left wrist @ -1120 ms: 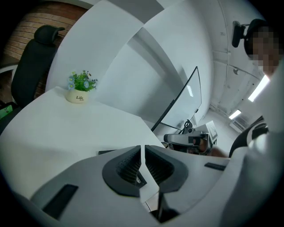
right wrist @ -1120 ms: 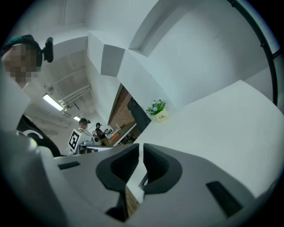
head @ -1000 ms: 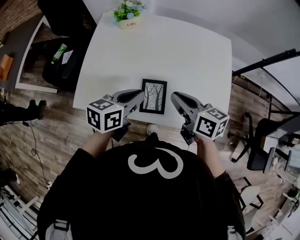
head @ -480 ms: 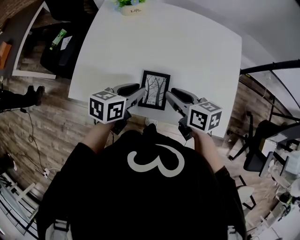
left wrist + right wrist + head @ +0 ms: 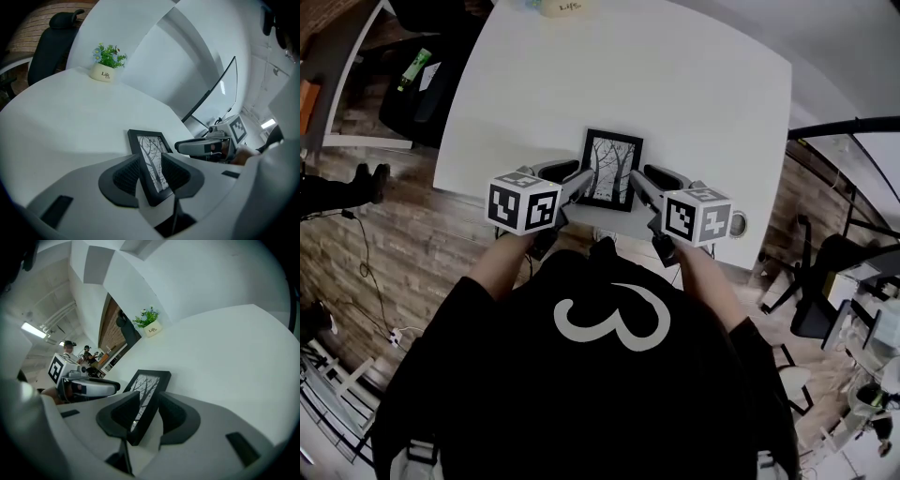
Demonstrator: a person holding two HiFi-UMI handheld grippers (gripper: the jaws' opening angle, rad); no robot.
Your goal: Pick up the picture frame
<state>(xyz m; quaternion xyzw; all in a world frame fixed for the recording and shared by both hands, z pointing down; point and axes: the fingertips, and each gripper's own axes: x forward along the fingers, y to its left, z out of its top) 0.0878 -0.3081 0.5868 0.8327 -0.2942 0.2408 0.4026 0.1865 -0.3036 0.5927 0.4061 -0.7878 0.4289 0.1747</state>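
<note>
A black picture frame (image 5: 612,169) with a print of bare trees lies flat near the front edge of the white table (image 5: 675,94). My left gripper (image 5: 586,180) is at its near left corner and my right gripper (image 5: 636,180) at its near right corner. In the left gripper view the frame's left border (image 5: 140,154) runs between the opening jaws of the left gripper (image 5: 150,160), with gaps at the pads. In the right gripper view the frame's right border (image 5: 149,394) sits between the opening jaws of the right gripper (image 5: 149,403), also untouched.
A small potted plant (image 5: 104,72) in a cream pot stands at the table's far edge. A black office chair (image 5: 51,33) is behind it. A green bottle (image 5: 414,67) lies on a stand left of the table. Metal frames stand to the right.
Both grippers have come down and moved inward to the frame's near corners, and now straddle its side borders. The frame has not moved on the table.
</note>
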